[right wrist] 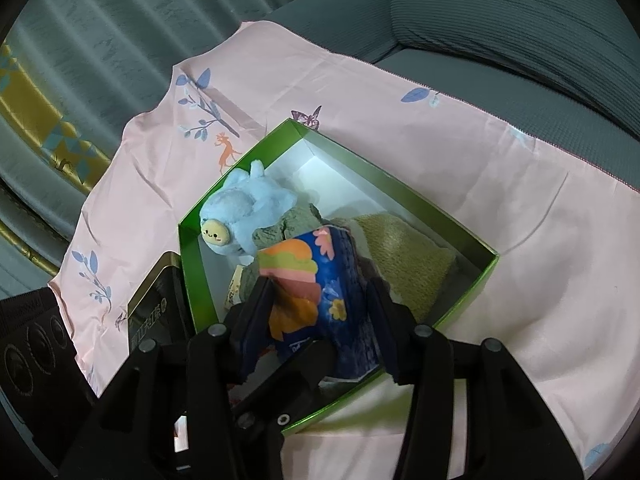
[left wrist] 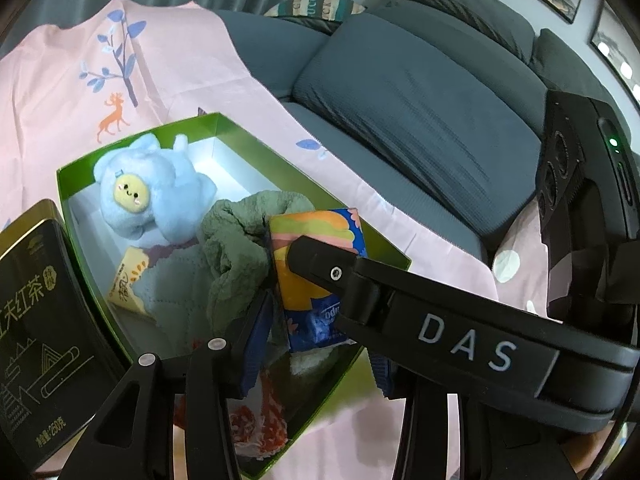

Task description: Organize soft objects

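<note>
Pink sheet (right wrist: 500,240): 1 green box (right wrist: 472,292), 1 plush (right wrist: 252,208), 1 tissue pack (right wrist: 316,292), 1 tin (left wrist: 36,320).

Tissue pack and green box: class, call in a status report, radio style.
Right gripper straddles tissue pack, grip uncertain. Pack inside green box, over towels. Left gripper beside pack, nothing visibly gripped. Blue plush clear.

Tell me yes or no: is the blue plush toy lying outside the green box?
No: the blue plush toy lies inside the green box, against its far-left wall beside the green towel.
</note>
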